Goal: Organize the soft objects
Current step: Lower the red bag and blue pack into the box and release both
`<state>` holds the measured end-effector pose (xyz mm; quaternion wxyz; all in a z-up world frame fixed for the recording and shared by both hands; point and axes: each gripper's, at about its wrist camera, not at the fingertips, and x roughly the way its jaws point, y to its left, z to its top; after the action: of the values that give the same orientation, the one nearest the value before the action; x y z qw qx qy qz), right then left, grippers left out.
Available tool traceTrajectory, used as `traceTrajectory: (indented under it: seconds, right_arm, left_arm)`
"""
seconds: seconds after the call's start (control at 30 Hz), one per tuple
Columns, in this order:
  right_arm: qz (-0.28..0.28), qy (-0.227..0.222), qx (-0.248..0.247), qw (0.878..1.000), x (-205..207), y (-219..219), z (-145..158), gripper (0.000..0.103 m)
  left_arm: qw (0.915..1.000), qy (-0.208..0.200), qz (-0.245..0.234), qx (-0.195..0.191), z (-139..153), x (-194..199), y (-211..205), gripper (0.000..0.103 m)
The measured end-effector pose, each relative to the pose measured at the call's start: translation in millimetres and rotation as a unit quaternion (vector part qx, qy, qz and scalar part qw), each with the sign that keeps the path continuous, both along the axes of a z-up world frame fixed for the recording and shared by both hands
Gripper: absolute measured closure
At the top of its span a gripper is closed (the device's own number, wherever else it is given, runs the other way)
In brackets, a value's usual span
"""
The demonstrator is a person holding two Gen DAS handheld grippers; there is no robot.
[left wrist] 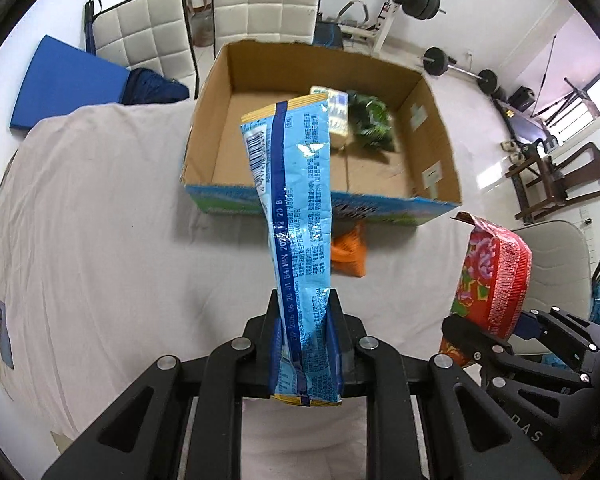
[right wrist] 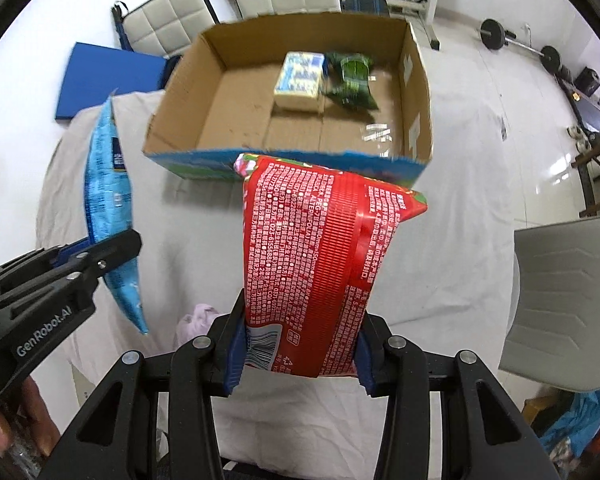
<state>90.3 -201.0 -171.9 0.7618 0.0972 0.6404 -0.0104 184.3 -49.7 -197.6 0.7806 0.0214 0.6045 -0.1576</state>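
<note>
Blue snack packet (left wrist: pixel 296 216) pinched near its lower end between the pads of the left gripper (left wrist: pixel 304 344), standing up and leaning forward above the sheet, barcode and dark blue seam facing the camera; seen edge-on at the left in the right wrist view (right wrist: pixel 110 216). Red snack bag (right wrist: pixel 312 268) clamped across its lower part in the right gripper (right wrist: pixel 300 356), white print and a barcode showing, floral front visible from the left wrist view (left wrist: pixel 488 276) — both packets held in the air short of the box. Below them, a table under a pale wrinkled sheet (left wrist: pixel 100 220), with an orange packet (left wrist: pixel 350 252) lying just in front of the box and a small pink soft thing (right wrist: pixel 198 320) near the right gripper. Farther on, an open cardboard box (right wrist: pixel 180 116) with a blue-and-green printed outside, sitting on the sheet; inside, toward its far right part, a pale yellow-and-blue pack (right wrist: pixel 300 80) and just beside it a dark green packet (right wrist: pixel 350 76), rest of the floor bare cardboard. Beyond the table, two white quilted chairs (left wrist: pixel 148 36), a blue mat (left wrist: pixel 64 80) on a glossy white floor, a grey chair (right wrist: pixel 568 300) at the right — and at the back, a weight bench with barbells (left wrist: pixel 416 0).
</note>
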Motion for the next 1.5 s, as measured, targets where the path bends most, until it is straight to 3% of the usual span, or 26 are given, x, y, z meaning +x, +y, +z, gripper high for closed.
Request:
traceTrajectory:
  seconds: [0.3,0.6,0.8,0.93,1.23,1.5]
  right_arm:
    - [-0.007,-0.034,0.031,0.999,24.2,-9.7,28.3,0.057]
    - [-0.032,-0.051,0.026,0.998,99.8,-39.9,22.3,0.057]
    - [-0.050,-0.023,0.004,0.999,158.9,-56.4,-17.3,0.057]
    - [-0.063,0.015,-0.007,0.998,189.8,-72.5,-59.2,0.057]
    - [-0.051,0.084,0.002,0.995,209.4,-62.5,-139.0,0.057]
    - [-0.035,0.118,0.008,0.992,210.5,-46.4,-177.7,0.056]
  left_arm:
    - [0.9993,-0.024,-0.011,-0.027,33.3,30.8,-8.9,0.087]
    - [0.9991,-0.034,-0.020,-0.014,35.8,119.2,-20.6,0.087]
    - [0.9996,-0.004,-0.024,0.013,1.6,182.7,-31.2,0.087]
    - [0.9988,0.033,-0.023,0.028,-37.4,215.8,-35.4,0.087]
    - [0.9913,0.111,-0.031,0.064,-128.2,241.7,-45.6,0.086]
    - [0.9874,0.132,-0.044,0.075,-156.2,248.0,-51.0,0.085]
